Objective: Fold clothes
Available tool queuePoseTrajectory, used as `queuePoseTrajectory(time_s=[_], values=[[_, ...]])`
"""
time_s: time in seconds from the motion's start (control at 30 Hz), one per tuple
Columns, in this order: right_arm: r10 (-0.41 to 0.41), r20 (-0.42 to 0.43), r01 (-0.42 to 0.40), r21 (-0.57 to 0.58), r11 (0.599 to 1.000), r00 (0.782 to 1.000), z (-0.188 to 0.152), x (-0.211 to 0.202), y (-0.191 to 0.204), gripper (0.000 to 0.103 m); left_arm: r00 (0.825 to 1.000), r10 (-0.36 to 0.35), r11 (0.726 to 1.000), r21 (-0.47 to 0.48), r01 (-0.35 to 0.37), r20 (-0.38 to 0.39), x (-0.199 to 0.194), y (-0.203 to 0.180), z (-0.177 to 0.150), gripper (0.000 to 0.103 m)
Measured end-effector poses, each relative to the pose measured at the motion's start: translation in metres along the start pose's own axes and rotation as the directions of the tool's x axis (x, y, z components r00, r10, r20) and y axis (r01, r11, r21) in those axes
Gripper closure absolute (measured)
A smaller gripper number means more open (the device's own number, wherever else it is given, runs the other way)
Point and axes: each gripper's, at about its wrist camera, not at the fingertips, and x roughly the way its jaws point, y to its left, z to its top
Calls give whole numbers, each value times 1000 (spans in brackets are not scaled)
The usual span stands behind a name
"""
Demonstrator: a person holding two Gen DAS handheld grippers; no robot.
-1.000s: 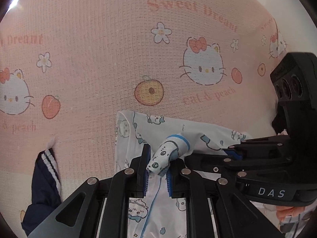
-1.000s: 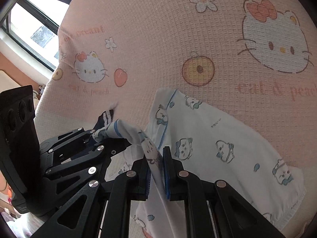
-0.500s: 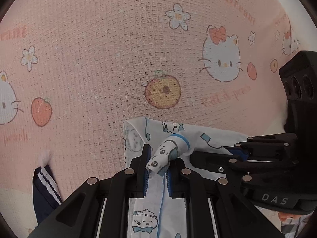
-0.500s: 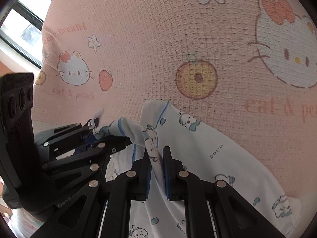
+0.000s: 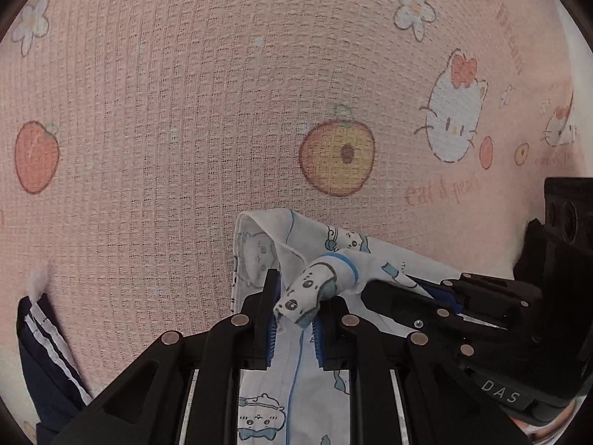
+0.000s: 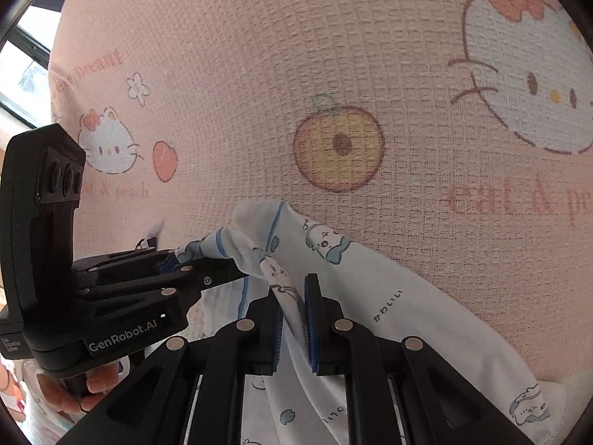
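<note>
Both tools are clenched on the same piece of clothing. From my left wrist camera, the left tool (image 5: pixel 292 319) grips a bunched tip of the white garment (image 5: pixel 296 289), a light fabric printed with small cartoon animals and edged with a blue stripe. The pinched cloth pokes up between the blue pads. Just to its right, the right tool (image 5: pixel 437 289) enters from the side, its black fingers closing on the same edge of fabric.

From my right wrist camera, the right tool (image 6: pixel 292 307) clamps a fold of the white garment (image 6: pixel 370 296), with the cloth running down between its pads. The left tool (image 6: pixel 174 259) reaches in from the left, holding the neighbouring corner, so a short span of fabric stretches between the two. A person's hand (image 6: pixel 74 389) holds the left tool's handle at the lower left.

The garment lies on a pink waffle-textured blanket (image 5: pixel 185 111) printed with cats, flowers and peaches. A dark navy garment with white stripes (image 5: pixel 44 352) lies at the lower left edge of the left view, apart from the white one.
</note>
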Motion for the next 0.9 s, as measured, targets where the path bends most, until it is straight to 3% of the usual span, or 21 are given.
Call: queuePoseTrajectory(time_s=[0.17, 0.3, 0.47, 0.5, 0.53, 0.57, 0.63, 0.73, 0.9], values=[[-19, 28, 19, 6, 1000, 999, -2, 3, -5, 94, 998, 56, 998, 22, -56, -3, 1, -7, 2, 87], [-23, 23, 23, 27, 999, 999, -2, 8, -12, 94, 985, 166, 982, 80, -168, 37, -6, -21, 5, 52], [-1, 6, 1, 62, 998, 1000, -4, 16, -21, 91, 973, 226, 968, 104, -230, 52, -18, -22, 7, 50], [2, 5, -2, 62, 998, 1000, -5, 16, -21, 88, 973, 224, 970, 88, -228, 53, -20, -20, 8, 50], [-3, 5, 3, 58, 998, 1000, -5, 15, -21, 72, 974, 220, 972, 73, -224, 53, -20, -18, 8, 50], [-8, 5, 8, 54, 999, 1000, -6, 14, -20, 50, 975, 216, 974, 59, -219, 51, -21, -16, 8, 50], [-11, 20, 10, 39, 999, 1000, -7, 7, -19, 32, 976, 212, 976, 36, -213, 51, -21, -14, 8, 50], [-68, 40, 67, 16, 998, 997, -8, -7, -18, 31, 973, 218, 975, 22, -220, 75, -26, -14, 6, 50], [-58, 64, 53, 68, 996, 996, -12, -28, -33, 31, 977, 184, 983, 4, -186, 107, -37, -18, -3, 50]])
